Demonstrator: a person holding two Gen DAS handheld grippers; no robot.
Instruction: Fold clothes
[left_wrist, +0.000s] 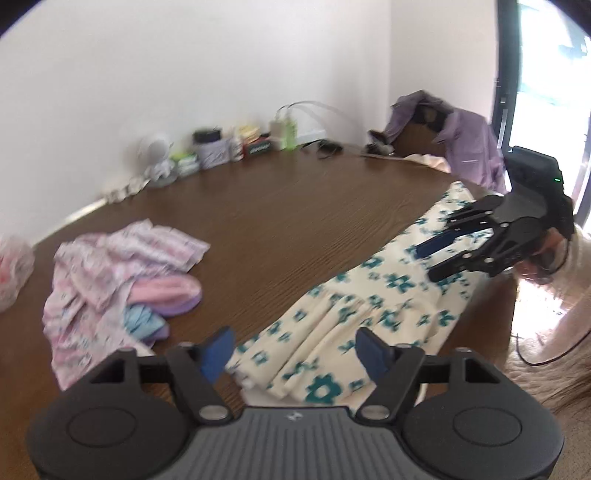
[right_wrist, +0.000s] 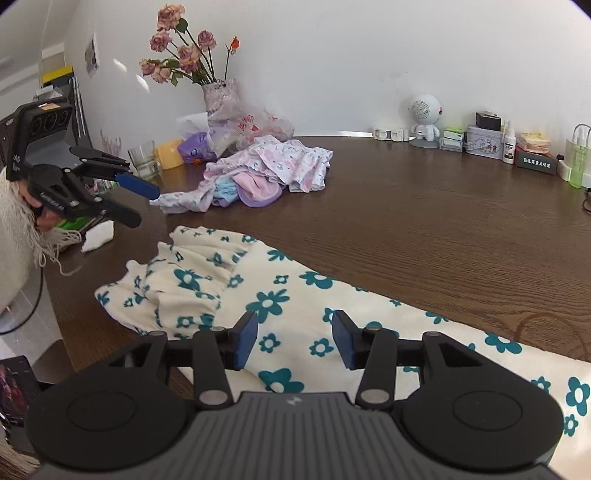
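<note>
We hover both open grippers, left gripper (left_wrist: 291, 354) and right gripper (right_wrist: 294, 339), over the soft dress (right_wrist: 280, 295) (light, floppy); its hem corners look best to pinch.

It was a lived-in room of a home; a dark brown wood-grain table (right_wrist: 424, 221) stood against a plain white wall (right_wrist: 332, 55); at ten o'clock in the right wrist view a clear vase of dried pink roses (right_wrist: 184, 55) stood beside a crumpled plastic bag (right_wrist: 258, 127); at two o'clock sat a small white robot-shaped figurine (right_wrist: 424, 118), a tin and small bottles; a heap of pink and pastel children's laundry (right_wrist: 266, 170) lay at eleven o'clock; a lilac garment (left_wrist: 461, 144) hung over a chair at two o'clock in the left wrist view.
</note>
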